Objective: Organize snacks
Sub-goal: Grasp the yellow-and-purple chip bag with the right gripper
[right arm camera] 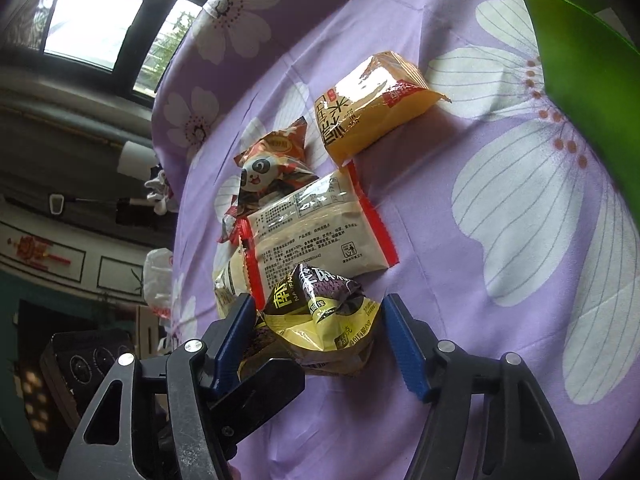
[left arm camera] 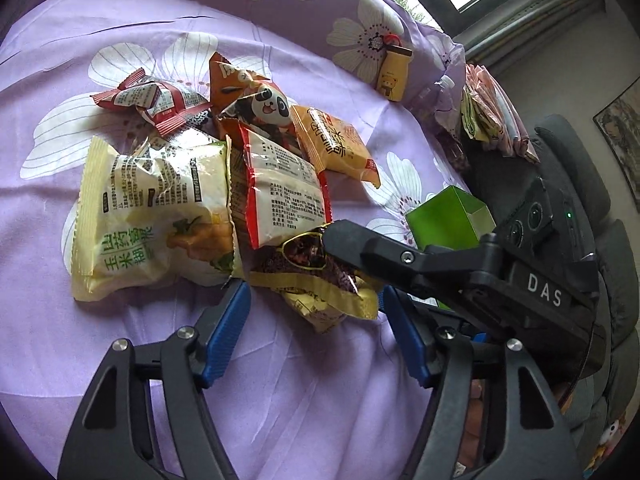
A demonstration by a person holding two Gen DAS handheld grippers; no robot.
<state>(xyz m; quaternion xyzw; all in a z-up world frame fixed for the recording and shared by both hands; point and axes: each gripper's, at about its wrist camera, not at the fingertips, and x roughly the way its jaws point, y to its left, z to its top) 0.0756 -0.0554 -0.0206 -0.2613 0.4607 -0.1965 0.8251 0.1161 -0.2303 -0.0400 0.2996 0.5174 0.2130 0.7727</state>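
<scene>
Barely started, I'd say: the snack pile sits loose on the bed, the green box to its right looks empty. Left gripper jaws apart around the yellow-purple packet; right gripper jaws apart around it too, no clamp visible.

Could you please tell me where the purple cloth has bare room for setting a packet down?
Bare cloth lies between the orange packet and the green box, and left of the pale yellow bag. The middle pile is crowded around the red-edged packet.
</scene>
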